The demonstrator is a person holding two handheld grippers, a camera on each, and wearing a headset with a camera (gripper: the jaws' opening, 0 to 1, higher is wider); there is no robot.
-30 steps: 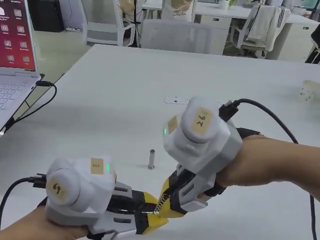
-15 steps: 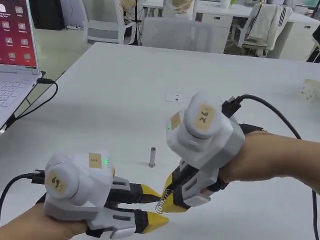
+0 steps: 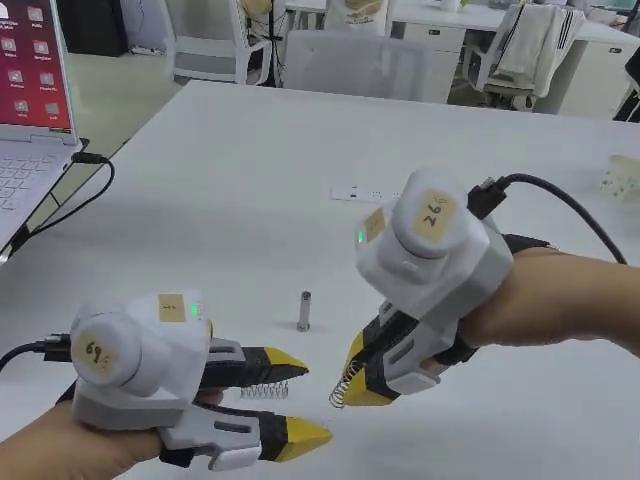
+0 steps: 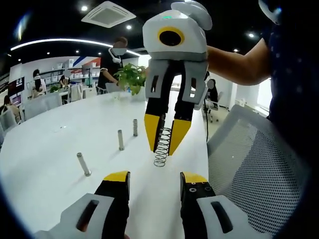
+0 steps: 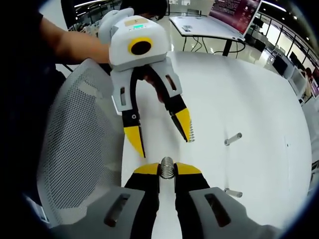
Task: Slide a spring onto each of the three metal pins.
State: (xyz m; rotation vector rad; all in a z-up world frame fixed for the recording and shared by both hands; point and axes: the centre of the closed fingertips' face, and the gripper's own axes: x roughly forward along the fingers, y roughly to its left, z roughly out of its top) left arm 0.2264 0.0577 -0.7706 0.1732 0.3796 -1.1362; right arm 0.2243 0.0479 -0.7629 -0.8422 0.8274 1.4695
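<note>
My right gripper (image 3: 352, 385) is clenched on a spring (image 5: 167, 168), held over the table (image 3: 250, 180). My left gripper (image 3: 312, 402) is spread wide, facing it. Three pins (image 4: 120, 140) stand beyond.

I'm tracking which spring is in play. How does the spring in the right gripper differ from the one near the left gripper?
The held spring is clamped in the shut right gripper; the loose spring lies ungripped beside the open left gripper. The held spring points steeply down from the tips; the loose spring lies flat on the table. Both are thin bare-metal coils, neither on a pin.
</note>
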